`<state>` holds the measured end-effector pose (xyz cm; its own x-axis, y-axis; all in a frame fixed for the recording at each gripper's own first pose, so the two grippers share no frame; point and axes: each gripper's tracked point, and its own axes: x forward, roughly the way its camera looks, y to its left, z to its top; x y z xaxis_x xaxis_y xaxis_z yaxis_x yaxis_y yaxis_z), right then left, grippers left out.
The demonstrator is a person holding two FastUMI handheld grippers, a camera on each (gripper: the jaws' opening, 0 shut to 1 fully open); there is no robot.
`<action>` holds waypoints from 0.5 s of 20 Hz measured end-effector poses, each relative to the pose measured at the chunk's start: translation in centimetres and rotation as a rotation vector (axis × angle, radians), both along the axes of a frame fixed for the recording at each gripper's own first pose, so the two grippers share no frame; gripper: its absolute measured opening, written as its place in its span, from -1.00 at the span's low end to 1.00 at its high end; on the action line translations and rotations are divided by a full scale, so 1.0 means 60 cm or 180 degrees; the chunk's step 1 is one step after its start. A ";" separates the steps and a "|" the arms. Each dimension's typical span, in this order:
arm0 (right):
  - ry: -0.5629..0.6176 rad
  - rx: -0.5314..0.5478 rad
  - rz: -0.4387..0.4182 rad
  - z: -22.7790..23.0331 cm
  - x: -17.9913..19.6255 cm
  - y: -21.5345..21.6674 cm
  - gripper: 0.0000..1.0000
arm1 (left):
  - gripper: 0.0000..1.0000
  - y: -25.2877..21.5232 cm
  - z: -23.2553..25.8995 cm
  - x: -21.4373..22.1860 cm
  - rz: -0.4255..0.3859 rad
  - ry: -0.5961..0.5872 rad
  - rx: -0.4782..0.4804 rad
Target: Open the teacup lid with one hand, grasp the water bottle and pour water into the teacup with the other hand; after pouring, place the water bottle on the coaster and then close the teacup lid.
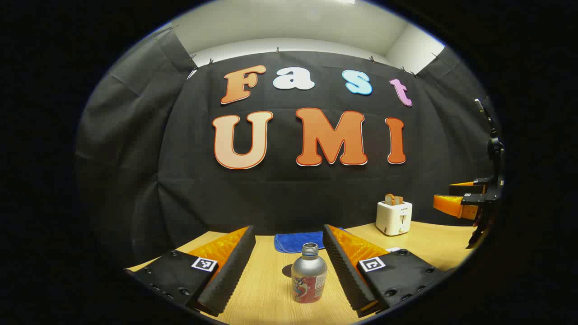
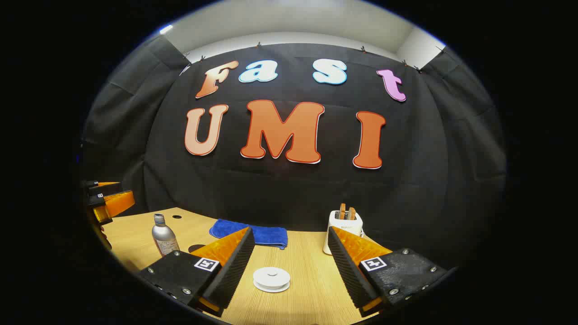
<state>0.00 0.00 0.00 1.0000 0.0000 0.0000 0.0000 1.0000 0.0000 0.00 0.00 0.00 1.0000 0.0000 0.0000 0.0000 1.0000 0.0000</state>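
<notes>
Silver metal water bottle (image 1: pixel 309 280) with a red label is standing on the wooden table (image 1: pixel 433 243) between the spread fingers of the left gripper (image 1: pixel 289 253), untouched. The right gripper (image 2: pixel 289 255) is hanging spread around the white round teacup lid (image 2: pixel 271 278), apart from it.

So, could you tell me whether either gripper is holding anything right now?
Nothing is held: the left gripper is open around the bottle, the right gripper open above the teacup lid.
</notes>
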 end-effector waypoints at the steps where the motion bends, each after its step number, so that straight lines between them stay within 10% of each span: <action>1: 0.0001 0.0001 0.0000 0.000 0.002 -0.001 0.96 | 1.00 -0.001 -0.001 0.002 -0.0007 -0.0003 0.0000; 10: 0.0113 0.0001 0.0020 -0.025 0.016 -0.007 0.94 | 1.00 -0.012 -0.028 0.002 -0.0026 0.0012 0.0160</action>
<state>0.93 -0.41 -1.48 0.9994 0.0062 -0.0354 -0.0062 1.0000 0.0004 0.11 -0.73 -1.68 1.0000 -0.0082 -0.0039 0.0084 0.9987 0.0504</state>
